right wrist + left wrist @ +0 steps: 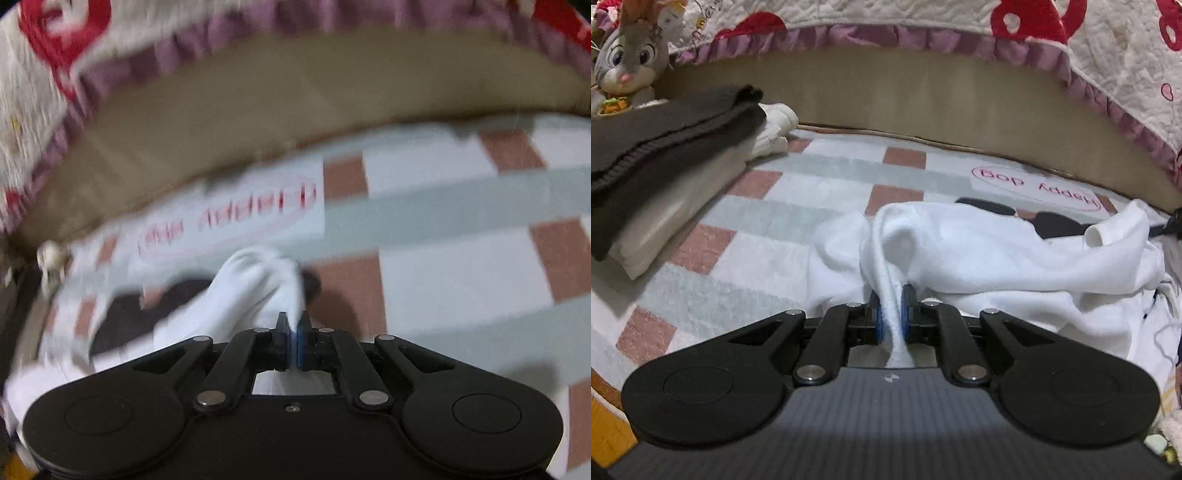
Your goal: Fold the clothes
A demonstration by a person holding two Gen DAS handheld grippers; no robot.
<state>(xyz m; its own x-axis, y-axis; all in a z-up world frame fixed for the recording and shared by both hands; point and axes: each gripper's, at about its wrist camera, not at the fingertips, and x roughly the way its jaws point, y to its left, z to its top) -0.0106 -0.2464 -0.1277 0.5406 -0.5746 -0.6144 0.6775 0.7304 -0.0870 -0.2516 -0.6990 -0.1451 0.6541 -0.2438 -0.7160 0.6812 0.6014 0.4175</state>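
A crumpled white garment [997,254] lies on the checked mat [798,192], spreading to the right in the left wrist view. My left gripper [892,314] is shut on a raised fold of it, and the cloth runs down between the blue pads. In the blurred right wrist view, my right gripper [293,332] is shut on another bunched edge of the white garment [251,288], which trails off to the left over a dark patch [125,321]. A stack of folded clothes [657,173], dark knit on top of pale items, sits at the left.
A tan padded wall [923,96] curves behind the mat, with a quilted cover with red print and purple frill [1089,55] draped over it. A grey plush rabbit [628,59] sits at the far left. The mat [461,266] stretches right of the right gripper.
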